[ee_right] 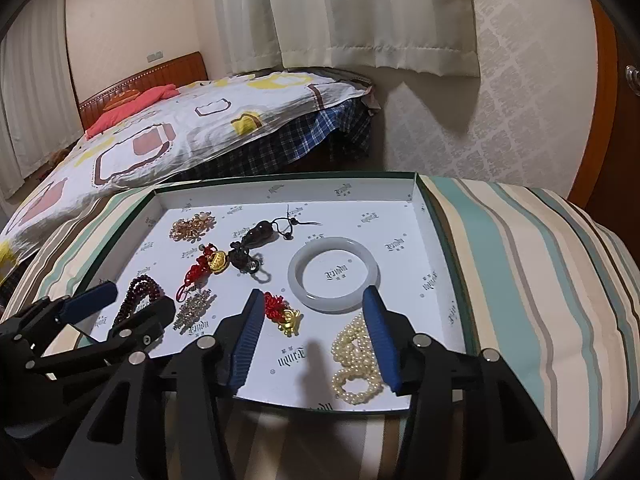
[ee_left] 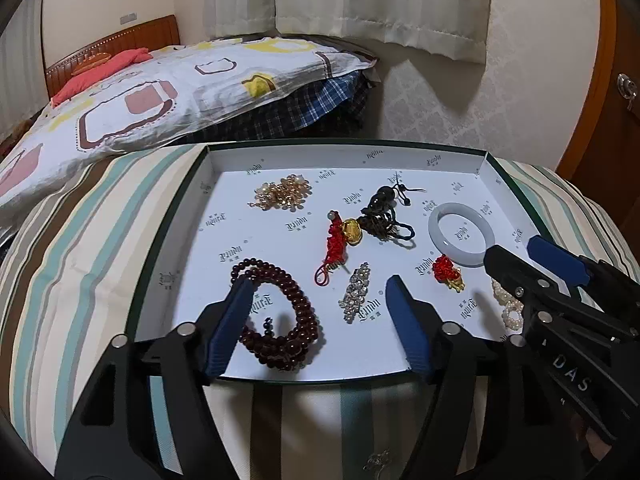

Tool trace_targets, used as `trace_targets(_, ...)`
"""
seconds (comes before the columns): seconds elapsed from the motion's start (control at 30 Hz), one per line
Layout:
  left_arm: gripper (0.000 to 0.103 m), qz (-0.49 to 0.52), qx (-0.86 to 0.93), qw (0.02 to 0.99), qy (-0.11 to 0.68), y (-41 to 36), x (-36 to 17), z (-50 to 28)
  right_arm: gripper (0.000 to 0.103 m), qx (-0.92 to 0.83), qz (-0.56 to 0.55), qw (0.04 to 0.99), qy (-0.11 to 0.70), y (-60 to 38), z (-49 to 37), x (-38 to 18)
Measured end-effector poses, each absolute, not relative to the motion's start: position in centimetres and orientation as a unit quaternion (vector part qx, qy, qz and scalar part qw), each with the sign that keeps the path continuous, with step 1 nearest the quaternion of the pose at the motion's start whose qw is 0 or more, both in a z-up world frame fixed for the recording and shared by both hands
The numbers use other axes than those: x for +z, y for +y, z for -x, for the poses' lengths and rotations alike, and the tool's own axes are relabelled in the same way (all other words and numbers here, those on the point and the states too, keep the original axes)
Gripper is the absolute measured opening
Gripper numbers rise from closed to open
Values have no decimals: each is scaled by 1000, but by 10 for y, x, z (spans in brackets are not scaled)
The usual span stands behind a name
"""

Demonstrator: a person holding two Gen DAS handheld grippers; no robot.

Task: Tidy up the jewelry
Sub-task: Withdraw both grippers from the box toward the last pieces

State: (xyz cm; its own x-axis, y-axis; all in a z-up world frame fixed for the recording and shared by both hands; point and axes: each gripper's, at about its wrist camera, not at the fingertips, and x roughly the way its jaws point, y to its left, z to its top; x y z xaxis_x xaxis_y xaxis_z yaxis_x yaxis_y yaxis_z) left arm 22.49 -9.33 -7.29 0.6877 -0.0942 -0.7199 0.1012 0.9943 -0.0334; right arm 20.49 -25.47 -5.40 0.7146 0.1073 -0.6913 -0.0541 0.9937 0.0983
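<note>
A shallow white box tray point(ee_left: 344, 148) holds the jewelry. My left gripper point(ee_left: 319, 283) is open over its near left part. A dark red bead bracelet point(ee_left: 288, 320) lies flat between the fingers, close to the left one, and a rhinestone clip point(ee_left: 356, 292) lies nearer the right one. My right gripper point(ee_right: 313, 291) is open over the near right part. A pearl bracelet point(ee_right: 356, 360) lies on the tray by its right finger, and a red knot with a gold charm point(ee_right: 280, 312) lies by its left finger. A pale jade bangle point(ee_right: 332, 303) lies just beyond.
Farther back in the tray lie a gold bead cluster point(ee_left: 284, 194), a red tassel with a gold charm point(ee_left: 344, 236) and a black cord pendant point(ee_left: 384, 216). The tray rests on a striped cushion point(ee_right: 520, 260). A bed with a patterned quilt point(ee_left: 160, 92) is behind on the left.
</note>
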Motion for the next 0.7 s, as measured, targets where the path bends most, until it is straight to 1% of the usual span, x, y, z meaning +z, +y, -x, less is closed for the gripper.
trace_targets(0.17, 71, -9, -52, 921, 386, -92, -67, -217, 56, 41, -35, 928, 369, -257, -198, -48)
trace_targets(0.23, 74, -10, -51, 923, 382, -91, -65, -213, 58, 40, -33, 929, 366, -259, -194, -45)
trace_targets(0.3, 75, -8, -50, 924, 378, -88, -62, -205, 61, 37, -27, 931, 361, -260, -187, -41)
trace_targets(0.7, 75, 8, -47, 933, 357, -74, -58, -156, 64, 12, -21, 931, 364, -280, -142, -42)
